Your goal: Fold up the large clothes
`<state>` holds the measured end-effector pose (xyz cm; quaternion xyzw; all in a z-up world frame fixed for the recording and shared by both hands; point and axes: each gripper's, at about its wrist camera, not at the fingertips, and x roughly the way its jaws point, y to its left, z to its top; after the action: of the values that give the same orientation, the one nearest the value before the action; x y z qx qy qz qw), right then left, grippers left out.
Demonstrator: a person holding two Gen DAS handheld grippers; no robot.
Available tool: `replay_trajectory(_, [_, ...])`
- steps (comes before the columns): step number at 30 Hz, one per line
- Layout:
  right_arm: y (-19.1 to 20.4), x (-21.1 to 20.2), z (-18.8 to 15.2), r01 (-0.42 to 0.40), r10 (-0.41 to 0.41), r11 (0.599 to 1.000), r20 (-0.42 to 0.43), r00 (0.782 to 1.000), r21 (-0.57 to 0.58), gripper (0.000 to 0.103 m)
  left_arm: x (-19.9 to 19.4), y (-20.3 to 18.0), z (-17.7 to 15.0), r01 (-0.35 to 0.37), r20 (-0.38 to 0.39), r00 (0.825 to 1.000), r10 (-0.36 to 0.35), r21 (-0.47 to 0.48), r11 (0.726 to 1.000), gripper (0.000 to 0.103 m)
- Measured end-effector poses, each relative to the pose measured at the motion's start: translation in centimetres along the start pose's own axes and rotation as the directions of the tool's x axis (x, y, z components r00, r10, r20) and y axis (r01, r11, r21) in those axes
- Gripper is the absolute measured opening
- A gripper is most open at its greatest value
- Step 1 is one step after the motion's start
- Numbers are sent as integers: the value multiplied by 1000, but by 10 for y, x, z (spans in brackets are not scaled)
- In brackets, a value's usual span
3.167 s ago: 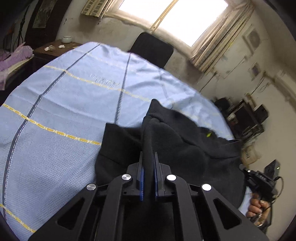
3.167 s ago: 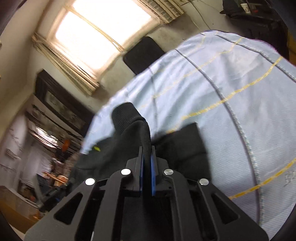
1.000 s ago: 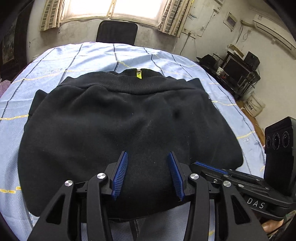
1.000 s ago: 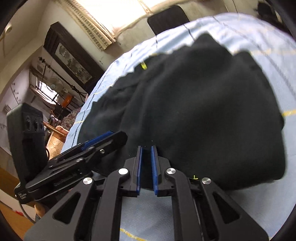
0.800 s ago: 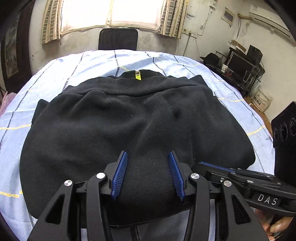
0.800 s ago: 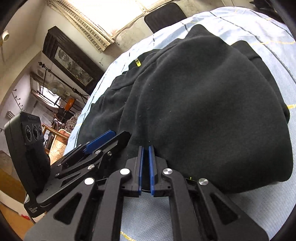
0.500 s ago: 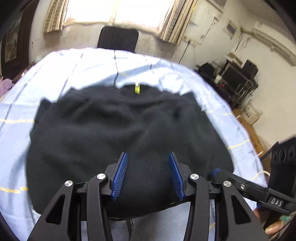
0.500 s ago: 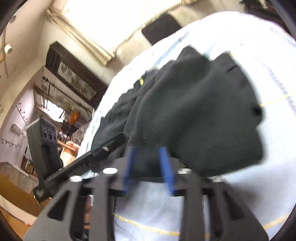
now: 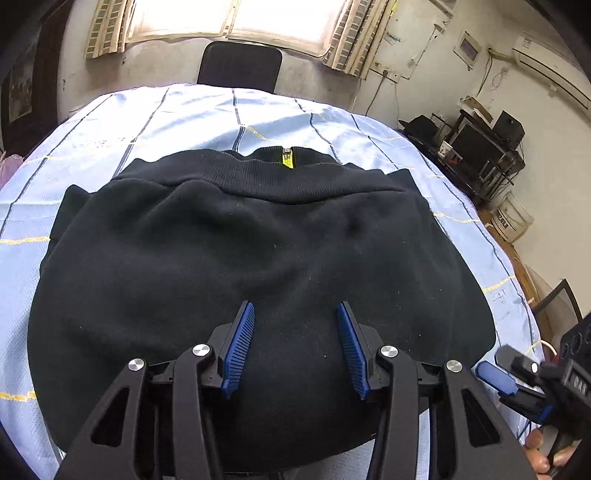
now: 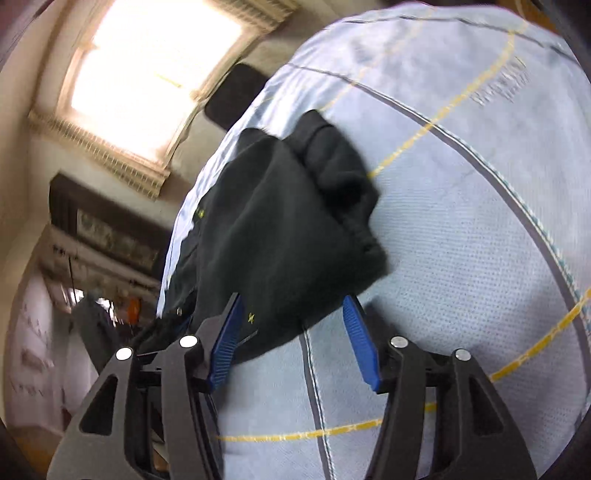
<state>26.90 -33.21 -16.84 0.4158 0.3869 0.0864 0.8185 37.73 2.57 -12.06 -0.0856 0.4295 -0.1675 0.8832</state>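
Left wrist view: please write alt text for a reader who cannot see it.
A folded black jacket lies on a pale blue checked sheet, its yellow zip at the far edge. The left tongs hang open over its near edge, gripping nothing. The right tongs show at lower right, a window beyond.

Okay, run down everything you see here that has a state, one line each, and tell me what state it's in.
Black garment: folded over, lying flat on the sheet, held by neither gripper.
Yellow zipper: closed, at the garment's far edge.
Left gripper: open, pads apart above the garment's near edge.
Right gripper: jaws opening, garment's corner between them, not pinched.
Blue sheet: spread out, slightly wrinkled.
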Motion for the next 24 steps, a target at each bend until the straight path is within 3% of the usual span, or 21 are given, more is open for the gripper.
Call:
replay_trajectory(4, [-8, 15, 6, 23, -24, 998, 4, 1000, 63, 54, -1, 3, 0, 13, 0, 1000, -13, -6, 1000, 47])
replay_trajectory(10, [-9, 27, 19, 36, -49, 985, 79, 996, 167, 56, 3, 6, 2, 27, -6, 1000, -27, -16, 1000, 48])
replay_trajectory(16, [11, 41, 15, 119, -121, 993, 149, 981, 23, 56, 3, 4, 2, 26, -11, 1000, -26, -15, 1000, 48])
replay_trajectory(21, [13, 50, 16, 99, -100, 995, 128, 987, 10, 35, 5, 3, 2, 15, -12, 1000, -15, -7, 1000, 49])
replay_trajectory(24, [7, 53, 21, 82, -87, 996, 135, 987, 41, 32, 6, 2, 2, 7, -12, 1000, -8, -2, 1000, 49])
